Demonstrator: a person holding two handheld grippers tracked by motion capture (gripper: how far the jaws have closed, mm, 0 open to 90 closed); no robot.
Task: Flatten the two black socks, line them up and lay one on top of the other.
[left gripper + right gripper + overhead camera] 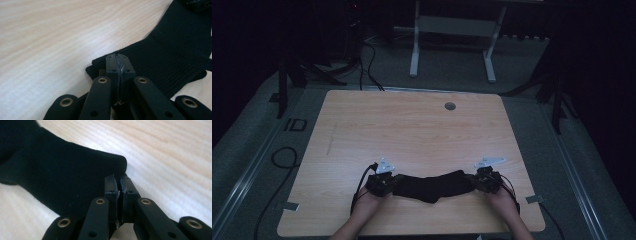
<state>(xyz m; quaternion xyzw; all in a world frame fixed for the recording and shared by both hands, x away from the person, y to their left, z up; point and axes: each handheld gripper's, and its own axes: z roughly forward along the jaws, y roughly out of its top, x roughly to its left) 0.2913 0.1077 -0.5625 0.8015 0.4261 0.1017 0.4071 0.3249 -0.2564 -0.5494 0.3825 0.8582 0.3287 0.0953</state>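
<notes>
Sock [432,186] stretched flat between left tool [388,183], right tool [478,181], both clamped.

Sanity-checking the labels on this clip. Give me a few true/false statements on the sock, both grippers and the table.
1. The left gripper is shut on the ribbed end of the black sock. True.
2. The right gripper is open, clear of the sock. False: its jaws are closed on the sock's other end.
3. The sock lies stretched between the two grippers near the table's near edge. True.
4. The sock is white. False: it is black.
5. A small round grey fitting sits near the table's far edge. True.
</notes>
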